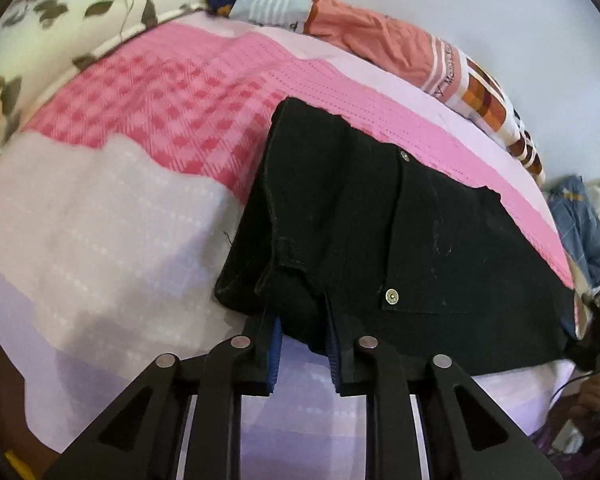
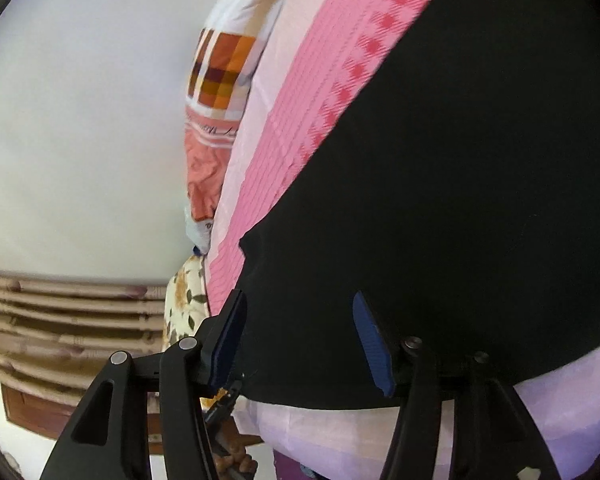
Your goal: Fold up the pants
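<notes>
Black pants lie folded on a pink and lilac bedspread, with two metal rivets showing on a pocket. My left gripper is at the near edge of the pants, and its blue pads pinch a bunched fold of the black cloth. In the right wrist view the pants fill the right half of the picture. My right gripper hovers over their near edge with its jaws wide apart; black cloth lies behind the gap and neither pad presses on it.
A floral pillow lies at the far left of the bed and a folded orange patchwork quilt along the wall side. A heap of clothes sits past the bed's right edge. Brown slatted wood stands left of the bed.
</notes>
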Tool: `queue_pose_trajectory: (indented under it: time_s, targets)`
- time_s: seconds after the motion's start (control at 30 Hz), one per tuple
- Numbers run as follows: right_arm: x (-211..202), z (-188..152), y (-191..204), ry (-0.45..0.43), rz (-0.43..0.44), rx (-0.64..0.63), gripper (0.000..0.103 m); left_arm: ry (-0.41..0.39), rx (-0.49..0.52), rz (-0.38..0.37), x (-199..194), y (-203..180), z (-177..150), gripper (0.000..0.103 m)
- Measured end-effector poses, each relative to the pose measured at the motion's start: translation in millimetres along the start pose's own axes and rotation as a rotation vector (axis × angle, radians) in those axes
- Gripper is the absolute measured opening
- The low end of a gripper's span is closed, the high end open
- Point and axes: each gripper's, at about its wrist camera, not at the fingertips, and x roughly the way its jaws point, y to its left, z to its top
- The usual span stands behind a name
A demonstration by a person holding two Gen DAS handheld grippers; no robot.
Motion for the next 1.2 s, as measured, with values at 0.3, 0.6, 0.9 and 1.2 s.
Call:
queue_pose_trajectory:
  time_s: [0.3, 0.6, 0.9, 1.2]
  targets:
    - [85.9, 28.4, 110.2, 0.227, -0.063, -0.604, 0.054, -0.021, 0.009, -0.003, 1.2, -2.2, -2.2, 0.026]
    - [205.2, 38.1, 149.1, 0.421, -0.166, -0.974, 0.048, -0.034, 0.022, 0.018, 4.4, -7.8, -0.7, 0.032]
    - [254.0, 32.2, 134.4, 0.608, -0.21, -1.051, 0.038, -0.029, 0.032, 0.035, 7.5, -9.1, 2.9, 0.037]
    - [265.2, 27.9, 142.0, 0.644, -0.2, -1.135, 0.013, -0.028, 0.055, 0.031, 12.6, -17.0, 6.1, 0.057]
